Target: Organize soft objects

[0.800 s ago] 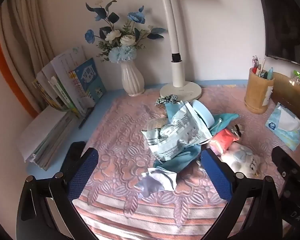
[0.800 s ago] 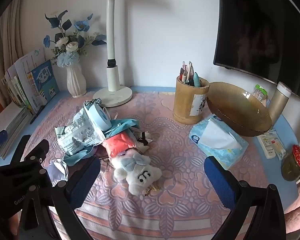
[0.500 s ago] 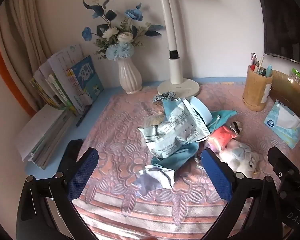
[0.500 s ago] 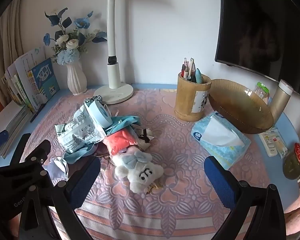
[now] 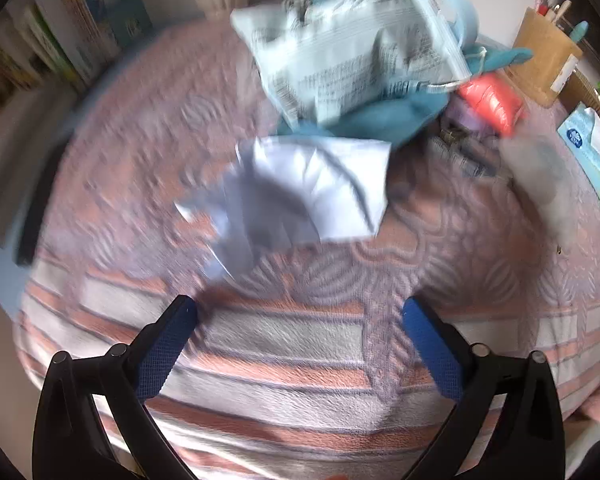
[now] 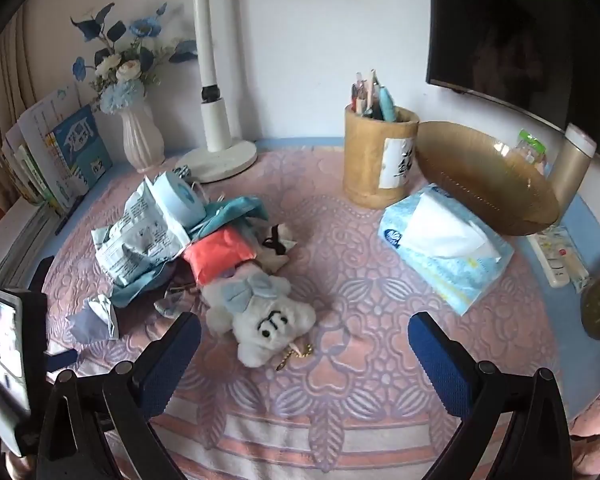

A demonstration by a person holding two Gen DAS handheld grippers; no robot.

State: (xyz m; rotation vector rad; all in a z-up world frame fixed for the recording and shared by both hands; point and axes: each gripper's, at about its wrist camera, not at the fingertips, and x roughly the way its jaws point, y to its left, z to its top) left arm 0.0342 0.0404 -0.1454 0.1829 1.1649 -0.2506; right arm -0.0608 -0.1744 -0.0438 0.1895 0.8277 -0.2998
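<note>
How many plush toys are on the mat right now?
1 for certain: the white plush toy lies face-up just ahead of the right gripper; the pile may hide more.

Surface: a blue table is covered by a pink patterned cloth.
Middle: a plush toy, crumpled paper and a heap of packets are laid on the cloth.
Right: a tissue pack and pen holder are set there.
Back: a vase and lamp base are placed.
</note>
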